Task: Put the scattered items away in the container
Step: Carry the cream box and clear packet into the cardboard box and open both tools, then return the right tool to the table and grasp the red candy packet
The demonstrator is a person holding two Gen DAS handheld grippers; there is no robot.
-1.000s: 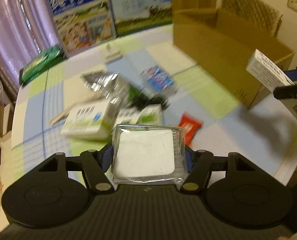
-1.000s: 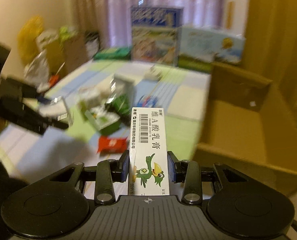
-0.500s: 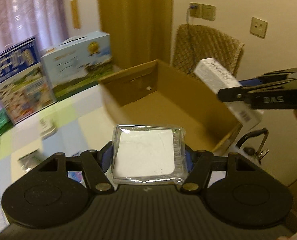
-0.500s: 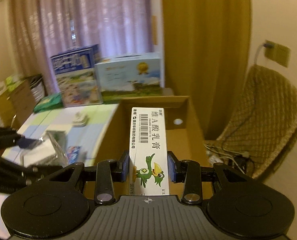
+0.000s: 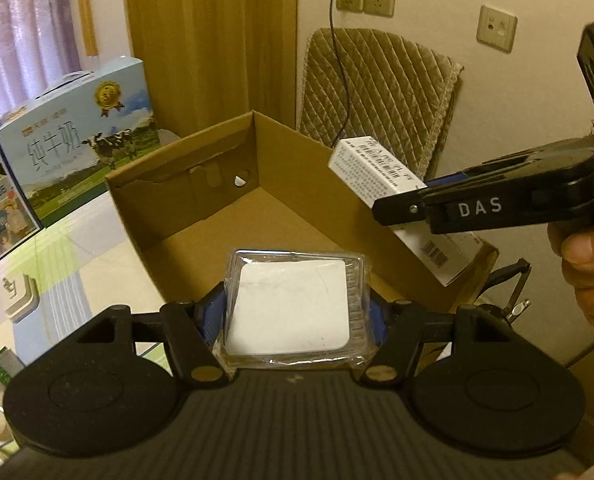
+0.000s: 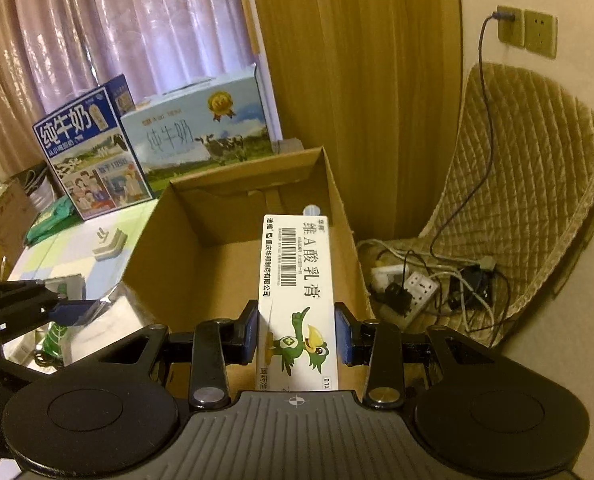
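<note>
Both grippers are hovering over the open cardboard box (image 5: 201, 200), each clamped on an item. Left gripper (image 5: 295, 312) is squeezing a clear-wrapped white square packet (image 5: 289, 308), lying flat above the near wall. Right gripper (image 6: 297, 332) is pinching a long ointment carton (image 6: 295, 280), its long axis pointing straight ahead above the box's interior.

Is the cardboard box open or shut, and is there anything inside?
Open: the cardboard box has no lid on top, and its bare brown floor shows. Nothing visible lies inside; the near part is hidden.
</note>
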